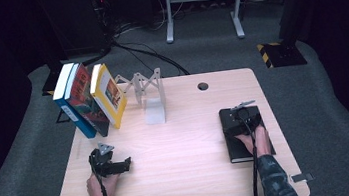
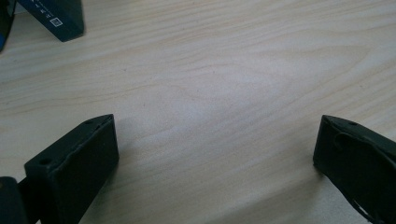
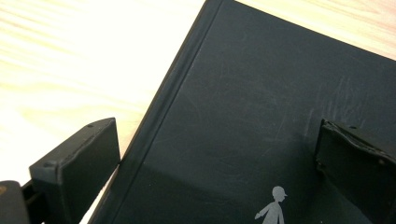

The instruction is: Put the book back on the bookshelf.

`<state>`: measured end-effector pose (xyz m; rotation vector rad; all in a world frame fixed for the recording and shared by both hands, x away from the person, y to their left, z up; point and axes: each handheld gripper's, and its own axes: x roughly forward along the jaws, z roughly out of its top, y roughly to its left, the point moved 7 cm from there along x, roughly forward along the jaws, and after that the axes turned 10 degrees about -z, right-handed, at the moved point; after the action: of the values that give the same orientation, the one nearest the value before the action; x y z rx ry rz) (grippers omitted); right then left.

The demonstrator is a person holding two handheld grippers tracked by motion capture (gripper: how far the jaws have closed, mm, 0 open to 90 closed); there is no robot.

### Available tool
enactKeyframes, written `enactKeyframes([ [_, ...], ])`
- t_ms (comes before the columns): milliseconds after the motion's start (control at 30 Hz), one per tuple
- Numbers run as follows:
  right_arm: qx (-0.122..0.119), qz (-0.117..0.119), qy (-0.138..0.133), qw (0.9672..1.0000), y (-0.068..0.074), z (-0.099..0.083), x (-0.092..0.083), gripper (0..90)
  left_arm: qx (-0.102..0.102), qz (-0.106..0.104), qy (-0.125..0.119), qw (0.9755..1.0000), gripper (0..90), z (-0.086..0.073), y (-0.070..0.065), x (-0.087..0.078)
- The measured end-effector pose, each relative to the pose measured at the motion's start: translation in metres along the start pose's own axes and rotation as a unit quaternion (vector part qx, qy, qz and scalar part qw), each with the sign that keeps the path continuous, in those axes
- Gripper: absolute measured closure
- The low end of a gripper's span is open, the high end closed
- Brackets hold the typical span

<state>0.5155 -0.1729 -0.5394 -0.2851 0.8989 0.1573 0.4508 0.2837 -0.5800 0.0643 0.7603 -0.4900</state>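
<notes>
Four books in total: three stood leaning in a row, a blue book (image 1: 68,103), a red book (image 1: 83,99) and a yellow book (image 1: 109,94); one black book (image 1: 236,146) lay flat. One expandable metal bookend (image 1: 148,93). Two grippers, left (image 1: 125,165) and right (image 1: 239,116). One wooden table (image 1: 178,148).

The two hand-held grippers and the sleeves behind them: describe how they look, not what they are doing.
Both are black. The left gripper carries a grey three-cornered plate on top, and the right gripper has one too. A black cable trails back from each along the forearm. Up close, the left gripper's jaws are blocky, flat-faced black slabs with small holes near the tips. The sleeves are dark with a mottled, camouflage-like pattern.
</notes>
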Motion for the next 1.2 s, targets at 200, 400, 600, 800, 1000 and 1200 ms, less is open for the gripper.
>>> enactKeyframes([
  [200,0.003,0.000,-0.001,1.0000,-0.001,-0.001,0.000,0.0,0.001,0.003,0.000,1.0000,0.4,0.000,0.000,0.000],
  [400,0.038,0.032,-0.012,0.9987,-0.022,-0.003,-0.013,6.5,0.000,0.003,0.000,1.0000,0.4,0.000,0.000,0.000],
  [600,0.088,0.035,0.000,0.9955,-0.061,-0.013,-0.022,13.5,0.001,0.004,0.001,1.0000,0.4,0.000,0.000,0.000],
  [800,0.114,0.038,0.019,0.9926,-0.084,-0.018,-0.017,21.3,0.001,0.004,0.001,1.0000,0.5,0.000,0.000,0.000],
  [1000,0.123,0.053,0.043,0.9900,-0.088,-0.022,-0.010,29.6,0.001,0.004,0.001,1.0000,0.5,0.000,0.000,0.000],
  [1200,0.134,0.059,0.049,0.9881,-0.089,-0.023,-0.013,32.8,0.001,0.004,0.001,1.0000,0.5,0.000,0.000,0.000],
])
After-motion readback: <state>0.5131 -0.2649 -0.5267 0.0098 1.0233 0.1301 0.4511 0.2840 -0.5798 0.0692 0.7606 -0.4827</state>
